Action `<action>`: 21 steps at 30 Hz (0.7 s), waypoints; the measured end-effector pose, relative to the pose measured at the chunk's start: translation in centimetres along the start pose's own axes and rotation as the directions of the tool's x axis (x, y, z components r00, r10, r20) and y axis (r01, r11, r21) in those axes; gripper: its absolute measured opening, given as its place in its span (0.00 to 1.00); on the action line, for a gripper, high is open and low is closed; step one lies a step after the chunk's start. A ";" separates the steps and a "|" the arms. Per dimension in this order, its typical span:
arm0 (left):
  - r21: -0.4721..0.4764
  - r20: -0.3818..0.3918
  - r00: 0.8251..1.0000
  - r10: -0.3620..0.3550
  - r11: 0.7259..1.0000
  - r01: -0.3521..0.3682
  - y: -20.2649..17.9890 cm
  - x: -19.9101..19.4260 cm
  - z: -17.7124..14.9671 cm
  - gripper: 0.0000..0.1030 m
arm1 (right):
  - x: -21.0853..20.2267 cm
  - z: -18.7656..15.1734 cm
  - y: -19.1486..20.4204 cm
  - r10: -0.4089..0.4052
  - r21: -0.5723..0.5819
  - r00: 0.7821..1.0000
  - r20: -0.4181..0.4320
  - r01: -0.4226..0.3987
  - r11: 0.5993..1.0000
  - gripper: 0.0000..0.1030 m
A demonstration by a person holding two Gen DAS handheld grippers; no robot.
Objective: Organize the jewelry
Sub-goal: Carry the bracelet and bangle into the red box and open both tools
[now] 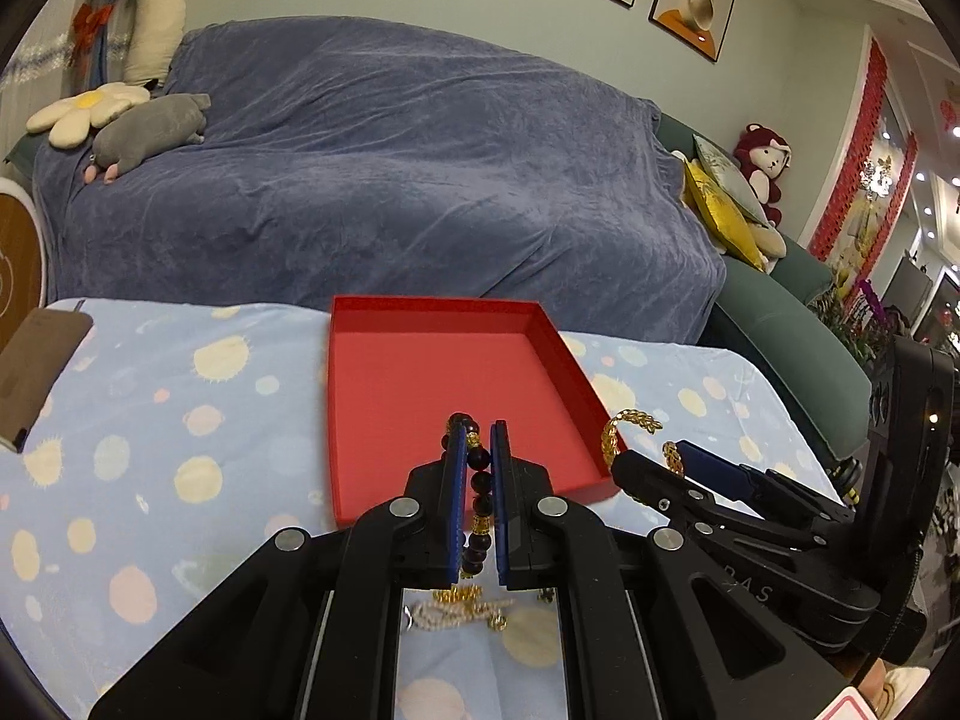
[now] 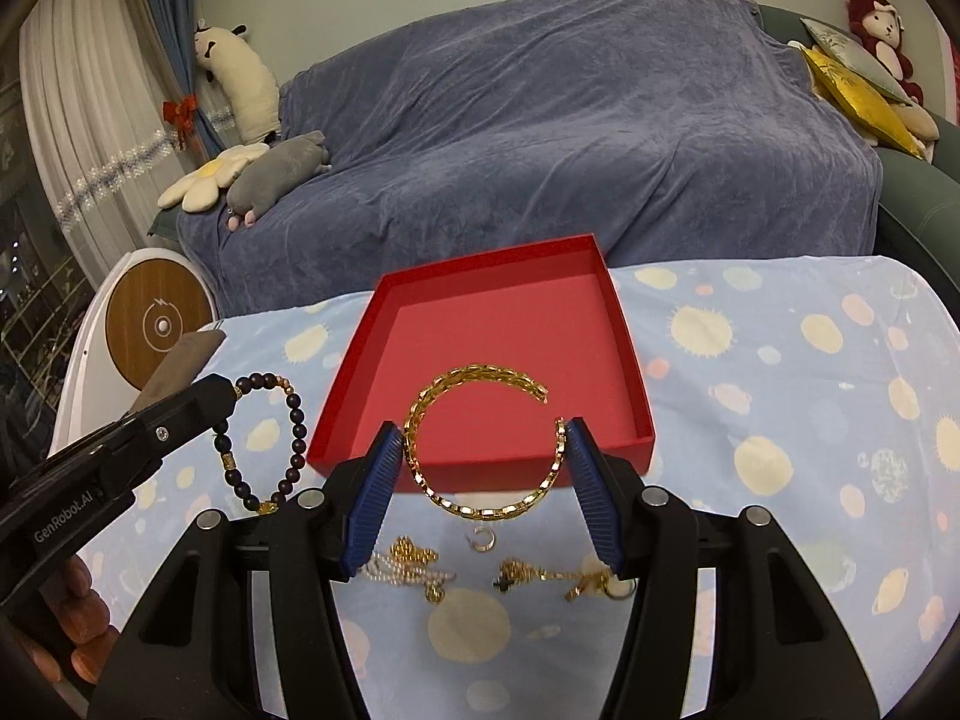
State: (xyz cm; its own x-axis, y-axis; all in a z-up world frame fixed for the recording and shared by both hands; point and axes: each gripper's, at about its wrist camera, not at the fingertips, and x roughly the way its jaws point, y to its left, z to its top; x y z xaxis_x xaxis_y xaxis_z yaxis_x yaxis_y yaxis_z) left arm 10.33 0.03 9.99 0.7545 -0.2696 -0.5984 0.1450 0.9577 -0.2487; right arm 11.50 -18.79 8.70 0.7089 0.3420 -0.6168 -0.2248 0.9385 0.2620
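A shallow red box (image 1: 420, 372) (image 2: 510, 330) sits open and empty on the spotted blue cloth. My left gripper (image 1: 479, 438) is shut on a dark bead bracelet (image 1: 480, 480) with gold spacers, held above the box's near edge; the bracelet also shows in the right wrist view (image 2: 282, 438), hanging from the left gripper (image 2: 228, 390). My right gripper (image 2: 480, 444) is shut on a gold open cuff bracelet (image 2: 474, 450), its pads (image 2: 372, 492) pressing both sides, in front of the box. In the left wrist view the cuff (image 1: 624, 429) sits at the box's right corner.
Gold chains and a pearl strand (image 2: 414, 567), a small ring (image 2: 483, 540) and more gold pieces (image 2: 564, 576) lie on the cloth (image 2: 780, 390) below the right gripper. A brown pouch (image 1: 36, 372) lies far left. A sofa under a blue blanket (image 1: 390, 168) stands behind the table.
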 end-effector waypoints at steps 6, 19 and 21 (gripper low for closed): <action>-0.003 0.021 1.000 0.022 1.000 -0.022 0.9 4.1 4.3 0.05 | 4.0 4.8 -1.1 -0.003 0.027 1.000 0.006 0.003 1.000 0.53; -0.034 -0.091 0.992 0.088 0.995 -0.092 3.9 15.6 7.2 0.05 | 14.3 8.6 -3.3 -0.047 0.046 0.993 -0.110 0.052 0.998 0.53; -0.034 -0.104 0.989 0.103 0.994 -0.107 4.3 16.9 7.3 0.05 | 15.7 8.5 -3.7 -0.056 0.045 0.990 -0.133 0.063 0.997 0.53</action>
State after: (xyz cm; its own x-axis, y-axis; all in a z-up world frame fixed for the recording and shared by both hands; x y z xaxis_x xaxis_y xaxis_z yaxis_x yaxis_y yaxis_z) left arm 28.35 0.33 4.36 0.6949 -0.1788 -0.6966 0.0416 0.9770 -0.2093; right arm 29.13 -17.26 4.37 0.6254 0.2918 -0.7237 -0.1492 0.9550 0.2562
